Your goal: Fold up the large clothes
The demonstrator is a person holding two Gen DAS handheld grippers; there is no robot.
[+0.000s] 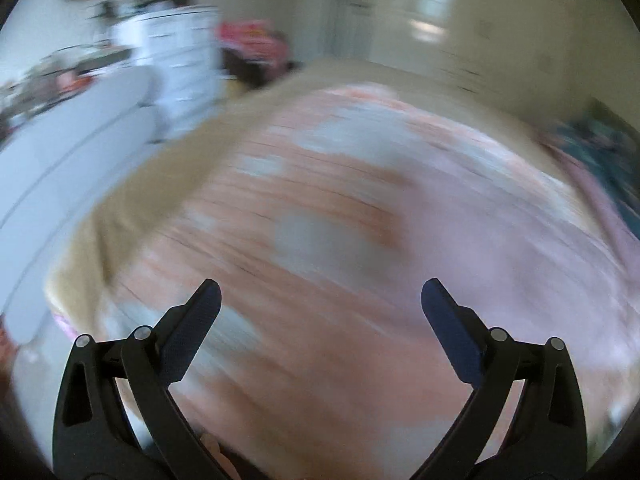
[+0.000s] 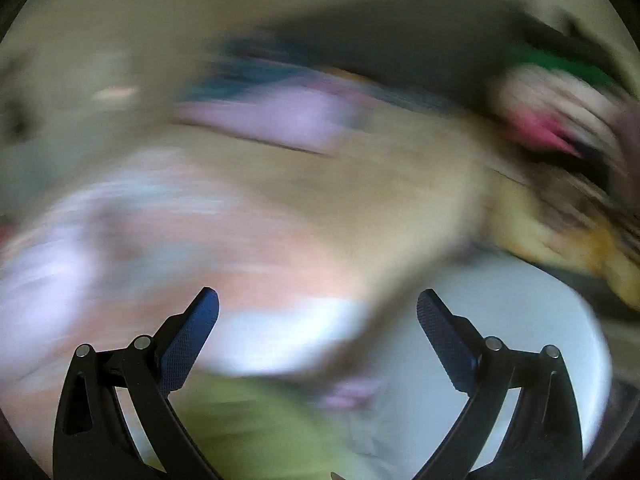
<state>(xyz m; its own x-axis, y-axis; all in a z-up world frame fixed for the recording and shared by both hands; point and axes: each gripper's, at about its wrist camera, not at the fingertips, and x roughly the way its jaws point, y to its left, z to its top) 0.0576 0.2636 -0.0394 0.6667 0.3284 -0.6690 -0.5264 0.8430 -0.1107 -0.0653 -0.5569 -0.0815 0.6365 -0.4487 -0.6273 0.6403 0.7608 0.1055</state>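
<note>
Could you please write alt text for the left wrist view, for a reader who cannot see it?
The left gripper, jaws wide open and empty, hangs over a pink and pale blue cloth spread on a tan surface. The picture is heavily motion-blurred; a pale sofa lies to the left.

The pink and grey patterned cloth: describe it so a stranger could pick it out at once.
Start at the tan bed surface. Spread flat across it, ahead of the open left gripper, lies the pink and grey patterned cloth. It is the largest piece, salmon-pink with pale grey patches, unlike the teal fabric beyond it.
</note>
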